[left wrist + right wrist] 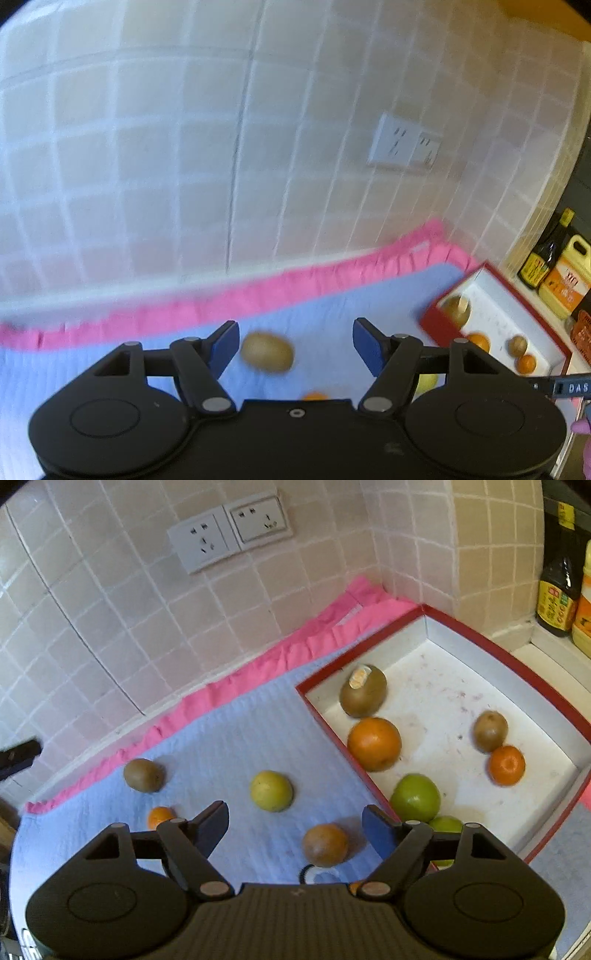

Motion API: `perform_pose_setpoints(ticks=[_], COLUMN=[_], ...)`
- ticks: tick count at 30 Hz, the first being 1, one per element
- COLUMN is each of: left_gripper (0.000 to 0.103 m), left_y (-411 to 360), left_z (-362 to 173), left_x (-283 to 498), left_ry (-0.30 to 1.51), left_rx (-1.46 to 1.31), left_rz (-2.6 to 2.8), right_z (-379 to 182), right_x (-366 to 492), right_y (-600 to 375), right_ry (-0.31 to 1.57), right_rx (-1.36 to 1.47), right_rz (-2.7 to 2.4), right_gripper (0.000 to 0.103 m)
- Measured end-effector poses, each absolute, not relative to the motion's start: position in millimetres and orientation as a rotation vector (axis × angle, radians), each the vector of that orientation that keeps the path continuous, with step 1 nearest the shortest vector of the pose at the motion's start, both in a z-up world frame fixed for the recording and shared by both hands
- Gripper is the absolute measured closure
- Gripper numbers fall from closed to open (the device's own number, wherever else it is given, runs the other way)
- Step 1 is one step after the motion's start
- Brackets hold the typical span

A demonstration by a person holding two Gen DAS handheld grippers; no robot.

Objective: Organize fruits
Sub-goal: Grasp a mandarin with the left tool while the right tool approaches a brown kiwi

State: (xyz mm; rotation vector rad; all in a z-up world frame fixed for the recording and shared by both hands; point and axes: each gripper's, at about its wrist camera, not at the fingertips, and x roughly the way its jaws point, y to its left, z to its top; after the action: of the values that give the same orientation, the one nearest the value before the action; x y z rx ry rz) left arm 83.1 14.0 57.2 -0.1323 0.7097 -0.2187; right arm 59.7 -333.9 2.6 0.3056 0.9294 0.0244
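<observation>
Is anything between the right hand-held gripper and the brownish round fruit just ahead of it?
Nothing visible: the right hand-held gripper is open, and only bare blue cloth lies before the brownish round fruit.

Six fruits lie in the red box (461,627): two kiwis (364,692), two oranges (373,744), two green apples (415,797). Four fruits sit on the blue mat (229,738) at nine o'clock of it.
</observation>
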Motion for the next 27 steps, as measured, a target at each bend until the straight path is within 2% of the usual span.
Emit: perform_pose_setpoints(ticks=[9, 24, 27], left_gripper=[0.023, 0.023, 0.031], left_y=[11, -51, -61], left_z=[-18, -72, -77], left_x=[86, 128, 129], left_ry=[0.869, 0.95, 0.949], left_rx=[-0.073, 0.151, 0.2], left_rz=[-0.239, -0.389, -0.403], right_z=[-59, -78, -82], right_x=[58, 98, 104], right_y=[-320, -300, -297], right_ry=[1.052, 1.068, 1.081], right_rx=[0.336, 0.205, 0.165], right_rz=[-0.045, -0.123, -0.13], right_gripper=[0.031, 0.031, 0.031])
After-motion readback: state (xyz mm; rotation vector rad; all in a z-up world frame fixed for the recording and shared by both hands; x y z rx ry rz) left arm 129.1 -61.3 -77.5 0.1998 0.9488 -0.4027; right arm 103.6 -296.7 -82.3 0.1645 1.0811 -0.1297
